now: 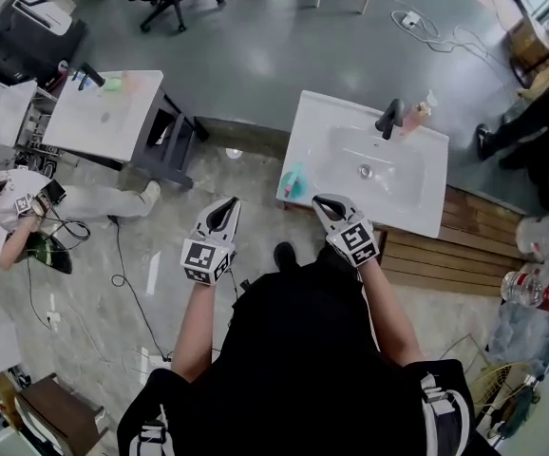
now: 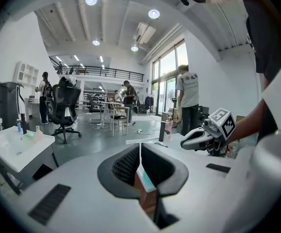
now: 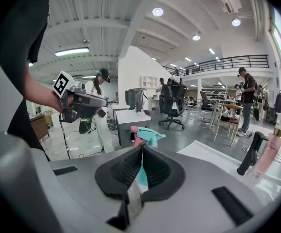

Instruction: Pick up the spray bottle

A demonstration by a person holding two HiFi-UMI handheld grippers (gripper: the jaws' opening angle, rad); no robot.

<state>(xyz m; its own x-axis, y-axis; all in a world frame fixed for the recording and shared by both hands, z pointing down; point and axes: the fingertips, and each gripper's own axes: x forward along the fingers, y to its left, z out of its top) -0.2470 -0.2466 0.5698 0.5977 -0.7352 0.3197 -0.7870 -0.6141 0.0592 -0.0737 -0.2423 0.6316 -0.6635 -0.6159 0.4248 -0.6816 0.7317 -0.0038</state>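
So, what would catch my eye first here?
A white sink with a black faucet stands on the floor right before the person, a teal cloth on its near left corner. Just short of it hover the left hand-held gripper and right hand-held gripper, both shut, each with a black-and-white marker cube.

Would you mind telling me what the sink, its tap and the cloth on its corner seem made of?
Sink: probably glazed ceramic, smooth white with a soft sheen. Tap: likely metal, matte black with no shine. Cloth: soft fabric, teal and pink, crumpled into folds.
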